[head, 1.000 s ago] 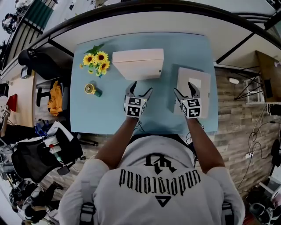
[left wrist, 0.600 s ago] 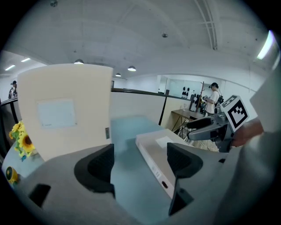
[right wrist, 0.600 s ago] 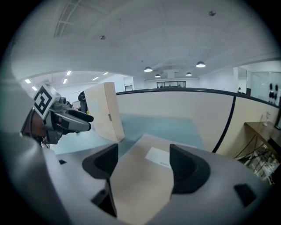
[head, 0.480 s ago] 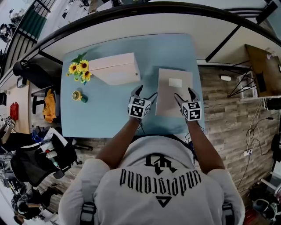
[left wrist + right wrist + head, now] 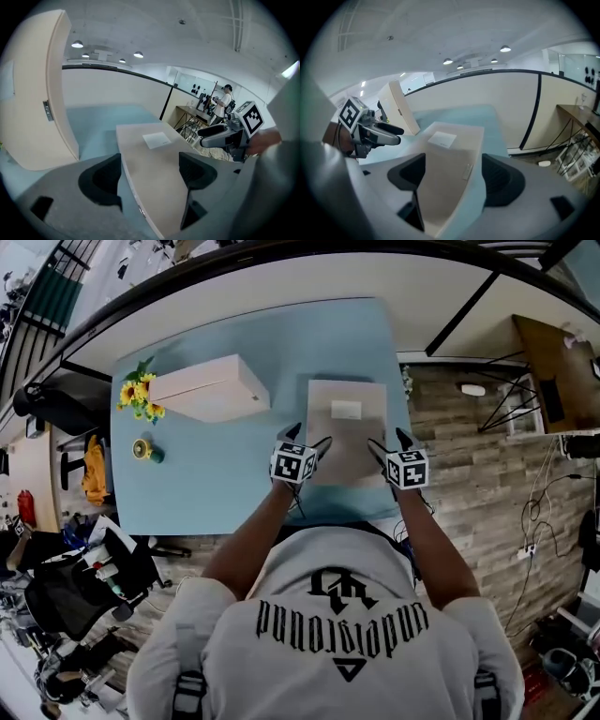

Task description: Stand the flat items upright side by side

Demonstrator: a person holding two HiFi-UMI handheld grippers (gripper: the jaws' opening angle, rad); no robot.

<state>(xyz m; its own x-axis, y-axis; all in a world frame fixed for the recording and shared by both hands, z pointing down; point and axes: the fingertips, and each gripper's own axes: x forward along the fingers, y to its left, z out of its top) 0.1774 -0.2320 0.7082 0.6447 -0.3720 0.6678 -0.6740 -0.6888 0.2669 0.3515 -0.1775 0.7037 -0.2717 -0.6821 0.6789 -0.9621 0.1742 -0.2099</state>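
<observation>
Head view: the near corners of the flat box are covered by the left hand-held gripper and the right hand-held gripper. Print on the white label is too small to read. The desk has its near edge partly behind the person's arms and shoulders. The small round object by the flowers cannot be identified.

Left gripper view: the upright box is cut off at the picture's left rim. The flat box's near end runs down out of sight between the jaws.

Both gripper views: whether the pads touch the flat box cannot be determined.
</observation>
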